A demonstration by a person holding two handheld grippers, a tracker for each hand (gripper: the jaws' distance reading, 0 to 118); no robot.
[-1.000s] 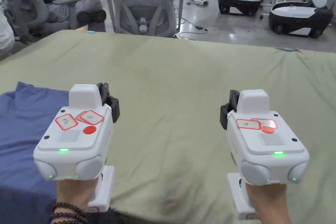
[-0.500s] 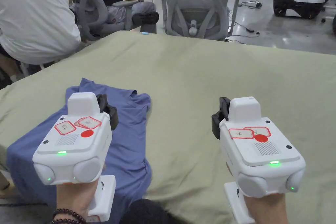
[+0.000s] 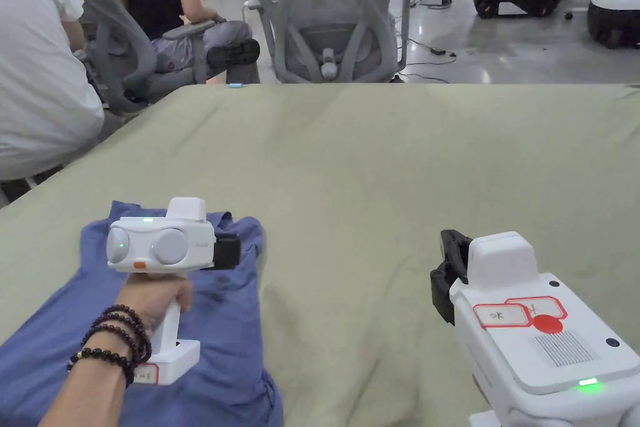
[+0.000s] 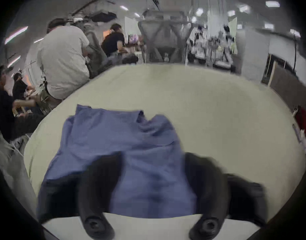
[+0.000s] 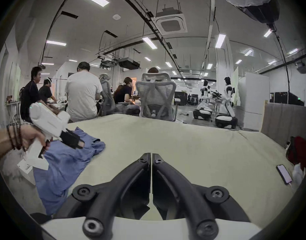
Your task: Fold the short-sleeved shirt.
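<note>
While tilted downward, left gripper hovers over shirt.

A bench under a pale green cover carries a rumpled blue short-sleeved shirt at its near left corner, and a phone beside red cloth at its right edge.

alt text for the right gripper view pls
The right gripper, shut and empty, hovers over a green-covered table. At left, the left gripper reaches over a crumpled blue shirt.
</note>
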